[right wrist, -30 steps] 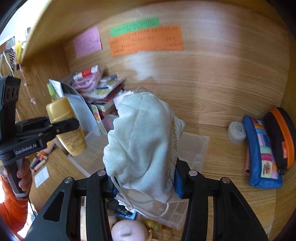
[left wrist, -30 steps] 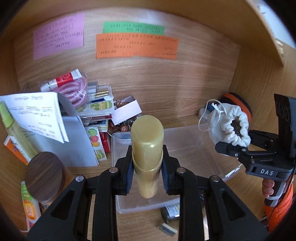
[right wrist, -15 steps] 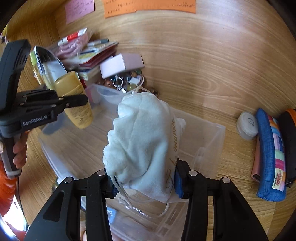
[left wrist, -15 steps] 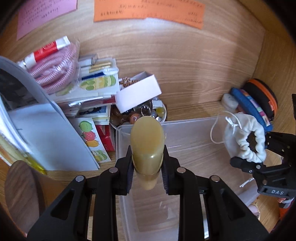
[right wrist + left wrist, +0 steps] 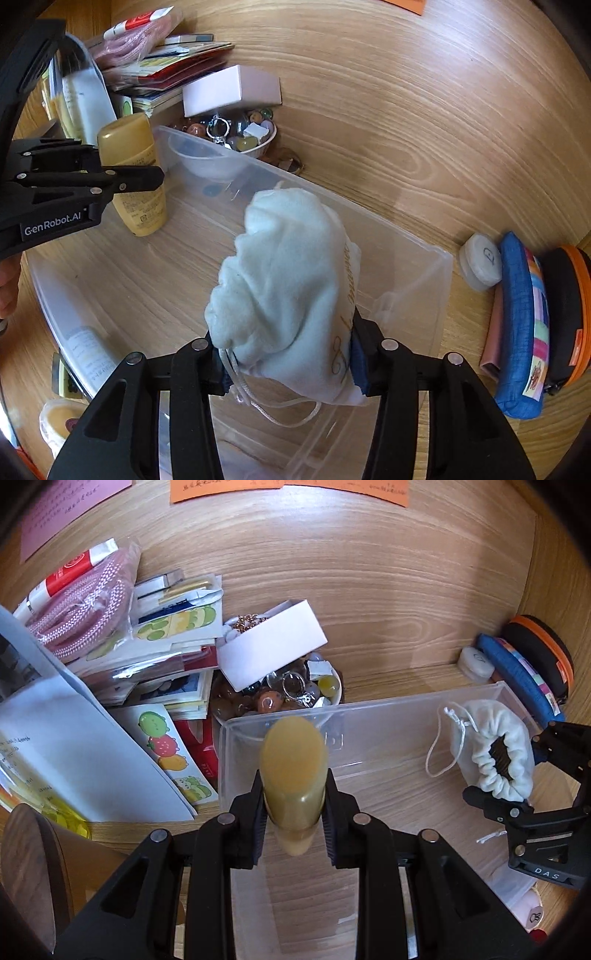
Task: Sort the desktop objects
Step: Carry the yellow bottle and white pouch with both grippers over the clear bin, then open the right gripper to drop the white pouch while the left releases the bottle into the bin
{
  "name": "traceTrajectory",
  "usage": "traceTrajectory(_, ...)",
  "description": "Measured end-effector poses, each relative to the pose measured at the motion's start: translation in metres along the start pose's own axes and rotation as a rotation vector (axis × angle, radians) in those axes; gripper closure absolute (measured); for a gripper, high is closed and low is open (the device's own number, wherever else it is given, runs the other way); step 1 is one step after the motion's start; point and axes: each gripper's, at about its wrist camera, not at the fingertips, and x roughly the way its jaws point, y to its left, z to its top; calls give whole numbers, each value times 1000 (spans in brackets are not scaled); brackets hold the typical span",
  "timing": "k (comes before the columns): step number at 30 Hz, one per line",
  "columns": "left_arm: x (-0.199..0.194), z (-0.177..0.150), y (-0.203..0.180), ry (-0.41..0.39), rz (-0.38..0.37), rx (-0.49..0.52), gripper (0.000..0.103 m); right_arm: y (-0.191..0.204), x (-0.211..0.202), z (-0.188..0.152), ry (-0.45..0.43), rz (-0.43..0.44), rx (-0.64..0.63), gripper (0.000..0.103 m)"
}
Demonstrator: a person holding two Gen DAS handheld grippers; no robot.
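A round white bowl of beads (image 5: 334, 698) is sitting just behind the clear plastic rectangular bin (image 5: 406, 705), a white cardboard box (image 5: 273, 648) lying on it.

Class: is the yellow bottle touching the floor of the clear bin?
Cannot tell. In the right wrist view the bottle, clamped in the left gripper, hangs low inside the bin, but no plain gap or contact shows under its base.
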Motion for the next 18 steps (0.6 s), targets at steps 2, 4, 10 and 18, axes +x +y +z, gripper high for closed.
traceTrajectory(2,-1,0,-1,-2,11,6,77,1,0,0,4,-12,-5,57)
traceTrajectory(4,-2,0,-1,2,15,11,77,2,0,0,7,-25,-13,56)
traceTrajectory(10,-4,-1,-4,15,15,28,73,4,-8,0,-9,-34,-15,52)
traceTrajectory(18,-28,-3,-8,-18,16,30,47,1,-35,0,-85,-60,7,32)
